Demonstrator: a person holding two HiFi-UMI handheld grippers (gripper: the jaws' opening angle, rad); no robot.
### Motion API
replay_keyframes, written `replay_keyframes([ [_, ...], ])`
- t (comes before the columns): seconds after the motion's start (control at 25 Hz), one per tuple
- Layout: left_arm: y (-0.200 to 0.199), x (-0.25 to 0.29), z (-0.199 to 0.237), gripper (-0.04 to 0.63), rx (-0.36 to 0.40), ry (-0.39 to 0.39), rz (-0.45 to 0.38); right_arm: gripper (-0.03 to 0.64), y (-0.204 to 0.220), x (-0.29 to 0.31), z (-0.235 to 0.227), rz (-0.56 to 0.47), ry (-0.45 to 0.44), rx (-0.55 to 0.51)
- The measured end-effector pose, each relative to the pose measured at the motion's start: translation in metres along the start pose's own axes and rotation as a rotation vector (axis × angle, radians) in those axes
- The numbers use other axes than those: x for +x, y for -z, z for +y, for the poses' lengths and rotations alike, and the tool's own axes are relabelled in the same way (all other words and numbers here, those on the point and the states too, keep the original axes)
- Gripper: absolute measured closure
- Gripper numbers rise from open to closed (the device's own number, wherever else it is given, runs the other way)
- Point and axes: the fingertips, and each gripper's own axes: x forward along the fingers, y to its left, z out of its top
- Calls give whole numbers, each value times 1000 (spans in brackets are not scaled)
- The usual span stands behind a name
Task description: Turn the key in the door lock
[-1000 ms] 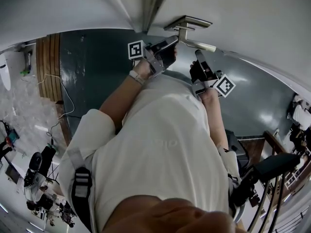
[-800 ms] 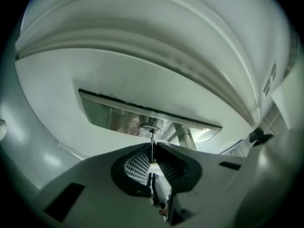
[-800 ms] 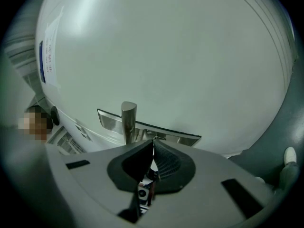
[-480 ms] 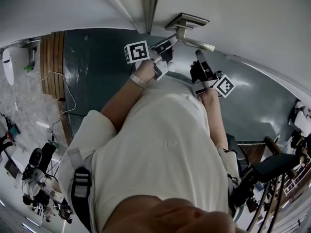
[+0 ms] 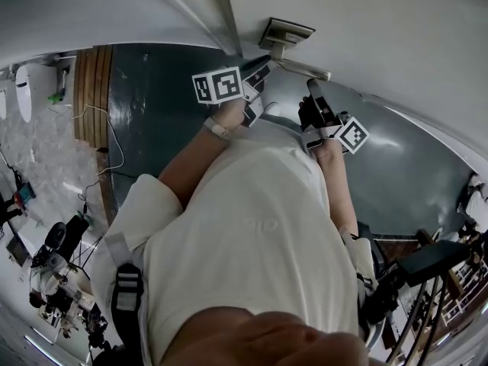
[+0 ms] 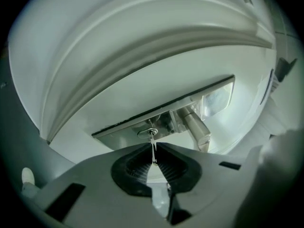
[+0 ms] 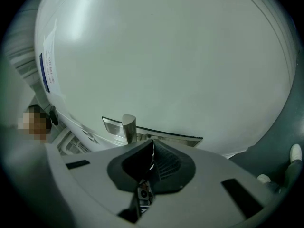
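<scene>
A thin metal key stands edge-on in the lock cylinder of the steel lock plate on the white door. My left gripper pinches the key's bow between its dark pads, and its jaws are closing. In the head view the left gripper reaches to just under the lock plate, where the key is hidden. The lever handle juts out just right of the key. My right gripper hangs beside the handle with its jaws shut on nothing.
The door frame's edge runs up left of the lock. Below lies a dark floor with a wooden strip and a loose cable. Equipment crowds the far left; a dark chair stands right.
My left gripper has rolled about its own axis on the key, so its marker cube now faces the camera. The right gripper has stayed where it was.
</scene>
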Motion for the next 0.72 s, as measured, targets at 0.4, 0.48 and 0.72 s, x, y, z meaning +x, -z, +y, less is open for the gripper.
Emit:
replay_keyframes([
  [0.4,-8,-14,23,563,331,-282,-22,592,13,3,-17,59,-42,40],
  [0.48,-9,-16,29,561,394,-338,-32,592,14,3,-23,76,-48,44],
  [0.72,-14,-24,36,557,649,-531,-52,592,17,4,-30,122,-50,44],
])
